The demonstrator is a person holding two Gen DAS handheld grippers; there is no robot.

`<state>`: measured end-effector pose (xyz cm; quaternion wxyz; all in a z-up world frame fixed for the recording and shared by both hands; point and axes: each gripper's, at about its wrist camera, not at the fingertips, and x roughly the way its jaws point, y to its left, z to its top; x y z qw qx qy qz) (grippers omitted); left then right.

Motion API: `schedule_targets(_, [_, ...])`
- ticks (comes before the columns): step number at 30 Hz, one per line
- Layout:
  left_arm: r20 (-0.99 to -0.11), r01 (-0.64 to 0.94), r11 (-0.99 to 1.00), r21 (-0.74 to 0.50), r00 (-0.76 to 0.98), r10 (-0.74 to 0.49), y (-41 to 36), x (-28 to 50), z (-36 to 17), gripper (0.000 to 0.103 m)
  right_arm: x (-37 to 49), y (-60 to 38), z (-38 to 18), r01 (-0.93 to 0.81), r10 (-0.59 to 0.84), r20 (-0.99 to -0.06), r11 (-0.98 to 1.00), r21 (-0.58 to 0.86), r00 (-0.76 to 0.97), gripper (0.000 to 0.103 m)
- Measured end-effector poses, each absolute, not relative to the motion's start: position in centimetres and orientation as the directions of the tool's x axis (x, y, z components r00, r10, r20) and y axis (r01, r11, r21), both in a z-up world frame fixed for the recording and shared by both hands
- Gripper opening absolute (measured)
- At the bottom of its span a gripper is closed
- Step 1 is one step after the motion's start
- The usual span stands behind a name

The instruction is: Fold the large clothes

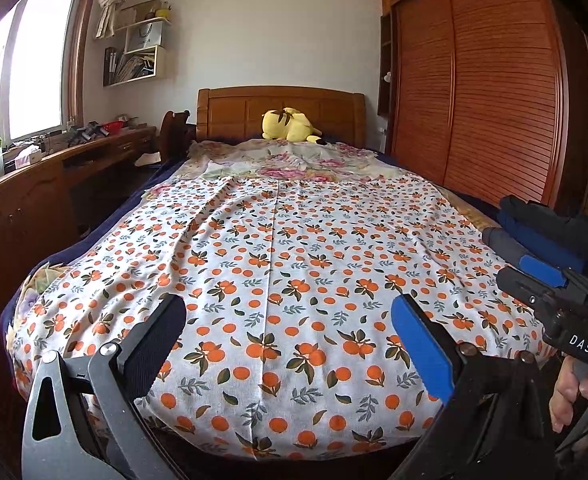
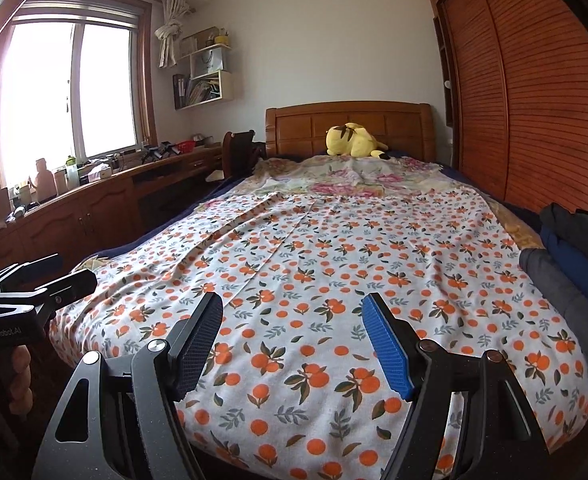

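Note:
A large white cloth printed with oranges and leaves [image 1: 286, 272] lies spread flat over the bed, with a centre seam running away from me; it also shows in the right wrist view [image 2: 334, 280]. My left gripper [image 1: 288, 312] is open and empty, hovering above the cloth's near edge. My right gripper [image 2: 292, 304] is open and empty too, above the same near edge. The right gripper also shows at the right in the left wrist view [image 1: 542, 276]. The left gripper shows at the left in the right wrist view [image 2: 54, 276].
A floral sheet [image 1: 290, 160] lies under the cloth toward the wooden headboard [image 1: 278, 108], with a yellow plush toy [image 1: 290, 124]. Folded dark blue and grey clothes [image 2: 570, 264] sit on the bed's right side. A wooden desk [image 2: 94, 208] runs along the left, a wardrobe [image 1: 474, 92] on the right.

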<state>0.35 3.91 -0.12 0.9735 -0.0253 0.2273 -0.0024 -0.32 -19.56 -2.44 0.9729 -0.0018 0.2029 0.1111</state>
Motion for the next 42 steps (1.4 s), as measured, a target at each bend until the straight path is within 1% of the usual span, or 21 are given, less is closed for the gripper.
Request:
schedule_targets(23, [-0.438,-0.003,0.999,-0.040,0.899,-0.015,3.59,0.24,-0.13,0.103,0.12,-19.01,-2.48,-0.180,0.182,-0.391,0.983,0.040,0.902,0.074])
schedule_targets(42, [-0.441,0.001,0.999,-0.041,0.897,-0.019,3.49,0.38,0.09,0.103,0.06,-19.37,-2.42,-0.188,0.192,-0.384,0.981,0.048,0.903,0.074])
